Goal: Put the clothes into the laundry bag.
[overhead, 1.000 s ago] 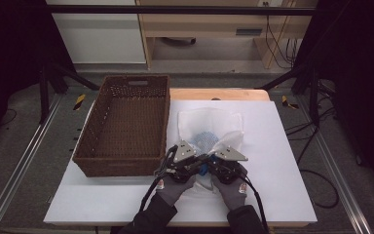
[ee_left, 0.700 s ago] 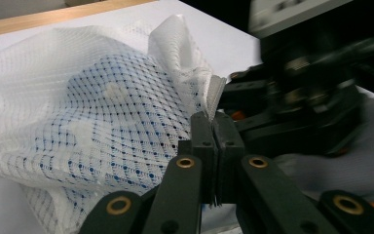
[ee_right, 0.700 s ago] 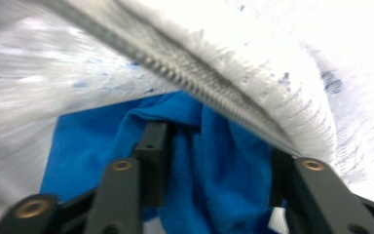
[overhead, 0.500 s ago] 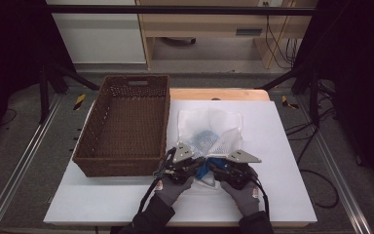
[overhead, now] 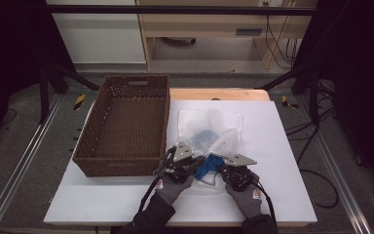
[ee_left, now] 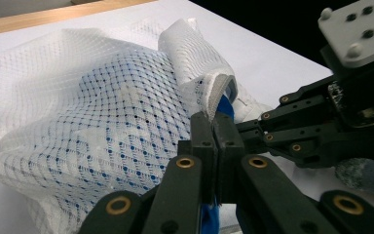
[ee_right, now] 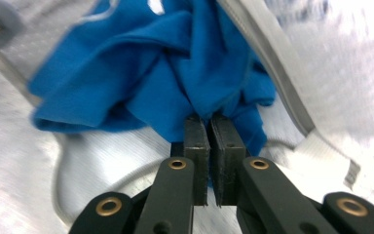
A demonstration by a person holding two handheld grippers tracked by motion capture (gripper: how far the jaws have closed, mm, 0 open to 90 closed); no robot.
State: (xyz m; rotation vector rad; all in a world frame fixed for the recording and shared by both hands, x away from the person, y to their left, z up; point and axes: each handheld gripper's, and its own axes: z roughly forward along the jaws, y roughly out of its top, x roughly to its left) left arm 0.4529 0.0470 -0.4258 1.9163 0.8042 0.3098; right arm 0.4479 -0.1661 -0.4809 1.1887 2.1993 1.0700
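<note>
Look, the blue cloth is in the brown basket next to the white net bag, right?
Not quite. The high view shows the basket with nothing in it. The blue cloth is at the mouth of the net bag, between the two hand-held grippers. The bag does lie next to the basket.

A white mesh bag (overhead: 209, 130) lies rumpled on the table, blue cloth (overhead: 206, 168) spilling from its mouth.
</note>
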